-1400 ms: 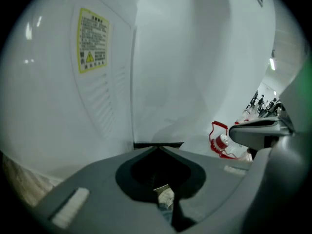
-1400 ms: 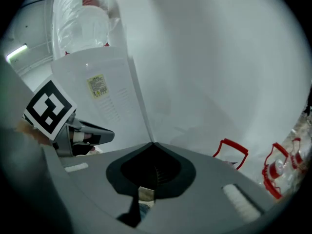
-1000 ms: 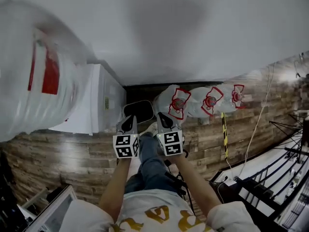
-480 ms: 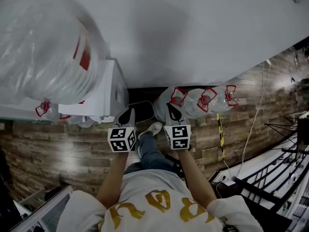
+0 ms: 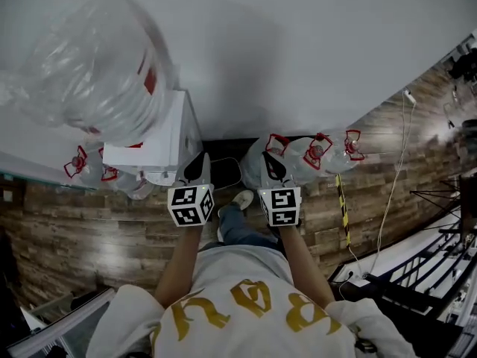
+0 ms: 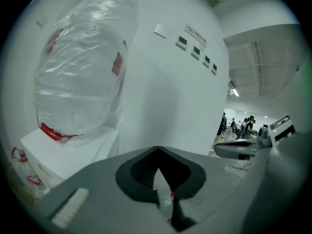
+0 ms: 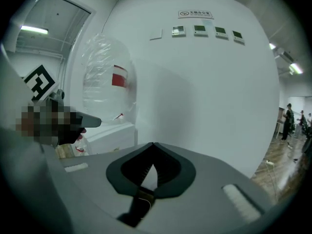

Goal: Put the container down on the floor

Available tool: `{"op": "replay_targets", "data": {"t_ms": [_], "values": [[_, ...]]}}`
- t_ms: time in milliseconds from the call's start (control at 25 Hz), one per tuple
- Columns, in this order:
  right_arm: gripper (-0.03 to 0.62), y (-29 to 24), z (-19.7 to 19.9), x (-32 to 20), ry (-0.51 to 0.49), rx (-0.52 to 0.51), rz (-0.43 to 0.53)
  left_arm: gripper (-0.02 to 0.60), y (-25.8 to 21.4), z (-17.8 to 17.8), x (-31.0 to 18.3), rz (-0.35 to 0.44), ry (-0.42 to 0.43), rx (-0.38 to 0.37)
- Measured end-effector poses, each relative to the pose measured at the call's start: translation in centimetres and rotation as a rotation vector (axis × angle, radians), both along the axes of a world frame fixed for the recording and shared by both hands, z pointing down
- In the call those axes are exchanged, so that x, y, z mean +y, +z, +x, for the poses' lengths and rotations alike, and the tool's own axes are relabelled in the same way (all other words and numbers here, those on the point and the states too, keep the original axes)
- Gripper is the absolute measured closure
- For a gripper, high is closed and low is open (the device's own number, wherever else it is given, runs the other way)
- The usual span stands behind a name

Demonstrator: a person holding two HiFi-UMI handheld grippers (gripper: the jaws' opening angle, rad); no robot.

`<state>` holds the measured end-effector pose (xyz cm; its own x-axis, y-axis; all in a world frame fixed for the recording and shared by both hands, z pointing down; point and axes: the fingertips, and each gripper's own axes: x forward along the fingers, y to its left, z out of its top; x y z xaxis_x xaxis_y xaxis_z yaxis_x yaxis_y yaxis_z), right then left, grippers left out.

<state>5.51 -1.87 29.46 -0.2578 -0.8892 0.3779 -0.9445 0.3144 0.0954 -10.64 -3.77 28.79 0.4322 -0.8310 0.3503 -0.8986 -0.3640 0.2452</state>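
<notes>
A big clear water bottle [image 5: 104, 66] wrapped in plastic film, with a red label, stands neck-down on a white dispenser [image 5: 160, 144]; it also shows in the left gripper view as the bottle [image 6: 80, 77] and in the right gripper view as the bottle [image 7: 109, 87]. My left gripper [image 5: 201, 160] is just right of the dispenser, shut and empty. My right gripper [image 5: 267, 161] is beside it, shut and empty, in front of several wrapped jugs [image 5: 313, 154] with red handles on the floor by the wall. Neither gripper touches a container.
More red-capped jugs [image 5: 93, 171] lie left of the dispenser. A dark tray [image 5: 226, 171] sits on the floor between dispenser and jugs, with my shoe [image 5: 241, 198] near it. A white wall [image 5: 298, 51] is straight ahead. A yellow-black tape strip [image 5: 344, 200] and a cable [image 5: 395, 192] run at the right.
The view has shifted so the bottle on the dispenser and the jugs left of it show more fully. Both grippers stay side by side, shut and empty, slightly higher in the picture.
</notes>
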Motion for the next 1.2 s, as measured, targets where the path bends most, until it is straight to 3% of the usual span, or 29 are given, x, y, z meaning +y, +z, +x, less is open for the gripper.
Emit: {"op": "replay_targets", "data": {"t_ms": [440,1200], "values": [[0.568,-0.6,0.4,2.4,0.027,-0.058,0.001,0.58,-2.0,-0.8,1.2,0.037,-0.036,0.012],[0.568,0.7,-0.8,1.8,0.015,-0.073,-0.031,0.58,-0.3,-2.5,1.1,0.004,-0.065,-0.011]]}}
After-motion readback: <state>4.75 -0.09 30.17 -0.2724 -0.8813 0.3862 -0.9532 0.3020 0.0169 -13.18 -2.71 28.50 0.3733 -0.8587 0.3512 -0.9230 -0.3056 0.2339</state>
